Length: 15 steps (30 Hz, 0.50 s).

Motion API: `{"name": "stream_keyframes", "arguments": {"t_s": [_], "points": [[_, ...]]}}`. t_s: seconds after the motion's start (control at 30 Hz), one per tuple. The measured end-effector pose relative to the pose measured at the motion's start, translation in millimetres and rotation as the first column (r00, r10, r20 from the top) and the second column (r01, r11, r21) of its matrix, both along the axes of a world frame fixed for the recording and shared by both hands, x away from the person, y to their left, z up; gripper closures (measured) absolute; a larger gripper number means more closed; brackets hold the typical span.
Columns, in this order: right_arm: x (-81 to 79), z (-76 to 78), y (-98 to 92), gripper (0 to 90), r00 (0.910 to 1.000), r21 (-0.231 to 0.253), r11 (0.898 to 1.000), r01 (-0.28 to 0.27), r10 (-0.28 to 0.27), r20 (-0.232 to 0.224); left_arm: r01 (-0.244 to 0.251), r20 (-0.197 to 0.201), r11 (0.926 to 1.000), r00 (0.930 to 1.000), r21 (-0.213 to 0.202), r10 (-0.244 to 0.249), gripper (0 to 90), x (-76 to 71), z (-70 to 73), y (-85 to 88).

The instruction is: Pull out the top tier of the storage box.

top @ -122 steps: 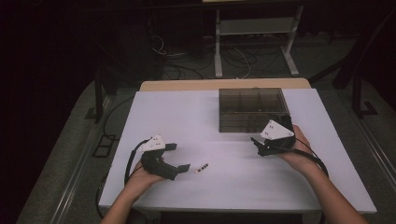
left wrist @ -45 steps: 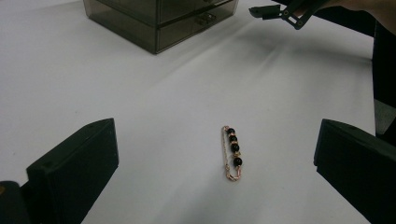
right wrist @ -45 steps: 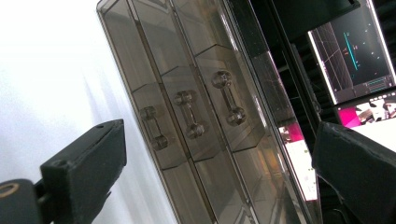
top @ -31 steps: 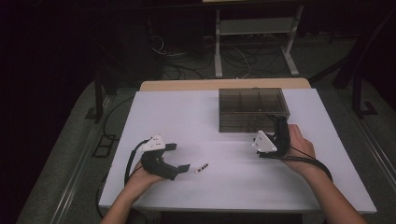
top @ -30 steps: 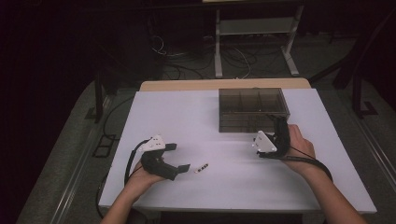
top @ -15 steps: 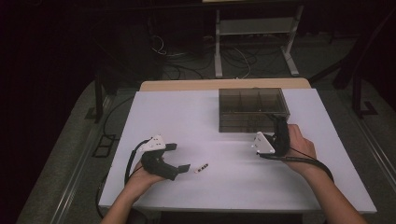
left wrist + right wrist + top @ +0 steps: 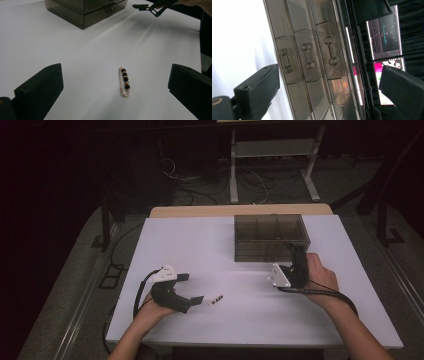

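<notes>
A small gold chain with black beads [image 7: 124, 82] lies on the white table, between and just ahead of my left gripper's [image 7: 117, 92] open jaws; in the high view the chain [image 7: 216, 300] is right of that gripper [image 7: 192, 288]. A smoked clear drawer box [image 7: 270, 237] stands at the back right. My right gripper [image 7: 295, 251] is rolled onto its side and points at the box's front. Its own view, tilted, shows the open jaws [image 7: 329, 92] close to three drawer handles [image 7: 307, 56], touching none.
Bare white tabletop [image 7: 200, 250] stretches between the two hands and left of the box. The right gripper's jaw tip [image 7: 152, 6] shows far off in the left gripper view, near the drawer box [image 7: 85, 10]. Monitors [image 7: 384, 30] glow behind the box. A dark floor with cables surrounds the table.
My right gripper has rolled from flat onto its side and edged left toward the drawer box's front. The left gripper and the chain have stayed still.
</notes>
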State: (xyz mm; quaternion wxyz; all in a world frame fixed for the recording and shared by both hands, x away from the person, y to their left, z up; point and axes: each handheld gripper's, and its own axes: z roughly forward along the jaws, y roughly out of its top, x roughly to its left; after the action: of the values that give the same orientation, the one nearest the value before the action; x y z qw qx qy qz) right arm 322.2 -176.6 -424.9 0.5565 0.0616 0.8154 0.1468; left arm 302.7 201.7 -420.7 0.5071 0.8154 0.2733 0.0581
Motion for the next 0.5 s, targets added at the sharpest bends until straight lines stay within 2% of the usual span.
{"name": "stream_keyframes", "arguments": {"t_s": [0.5], "points": [[-1.4,-3.5,4.3,2.9,0.9994,-0.058,0.998,-0.007,0.009,0.033,-0.001,0.000,1.0000,1.0000,0.000,0.001,0.0,0.2,0.0,0.1]]}}
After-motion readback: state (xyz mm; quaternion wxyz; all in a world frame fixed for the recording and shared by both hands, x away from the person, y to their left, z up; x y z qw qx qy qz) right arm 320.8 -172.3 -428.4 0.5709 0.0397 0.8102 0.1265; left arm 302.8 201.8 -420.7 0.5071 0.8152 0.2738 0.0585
